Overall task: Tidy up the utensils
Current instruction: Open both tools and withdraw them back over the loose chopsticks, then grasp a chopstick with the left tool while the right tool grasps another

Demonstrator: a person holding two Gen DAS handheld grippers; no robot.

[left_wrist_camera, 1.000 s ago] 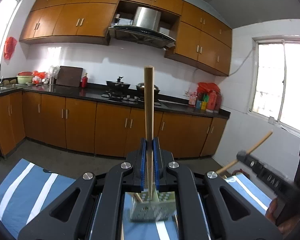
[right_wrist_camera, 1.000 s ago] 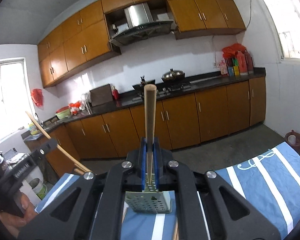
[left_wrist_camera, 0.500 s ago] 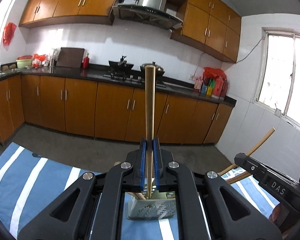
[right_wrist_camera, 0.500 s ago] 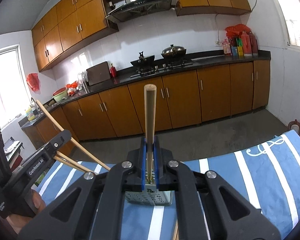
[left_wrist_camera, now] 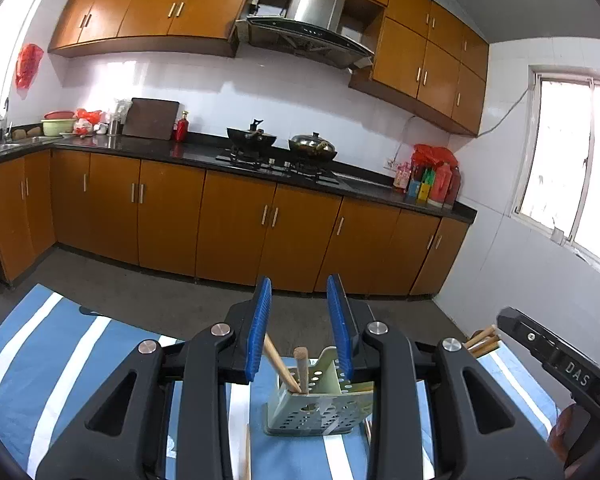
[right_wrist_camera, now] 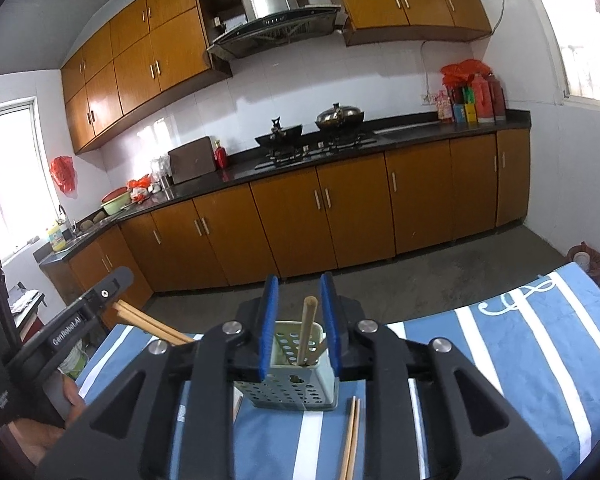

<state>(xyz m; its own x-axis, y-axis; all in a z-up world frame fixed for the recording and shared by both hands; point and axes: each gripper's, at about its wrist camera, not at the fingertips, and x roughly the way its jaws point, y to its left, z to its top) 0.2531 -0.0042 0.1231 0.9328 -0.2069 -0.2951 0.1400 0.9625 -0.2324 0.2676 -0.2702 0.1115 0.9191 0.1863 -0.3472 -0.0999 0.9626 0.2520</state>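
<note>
While spread above the perforated pale green plastic utensil holder point(left_wrist_camera: 316, 408), left gripper point(left_wrist_camera: 300, 330) grips nothing. Same for right gripper point(right_wrist_camera: 299, 326), spread; round wooden chopsticks point(right_wrist_camera: 307, 330) standing inside at 12 o'clock.

The lower part of the perforated utensil holder point(left_wrist_camera: 314, 408) is hidden behind the left gripper point(left_wrist_camera: 300, 330), so the sticks' lower ends inside it cannot be seen. In the right wrist view, the pair of chopsticks point(right_wrist_camera: 351, 438) on the striped cloth point(right_wrist_camera: 540, 360) runs off the bottom edge. Labels on the bottles point(right_wrist_camera: 470, 98) at the counter's far end are too small to read.
</note>
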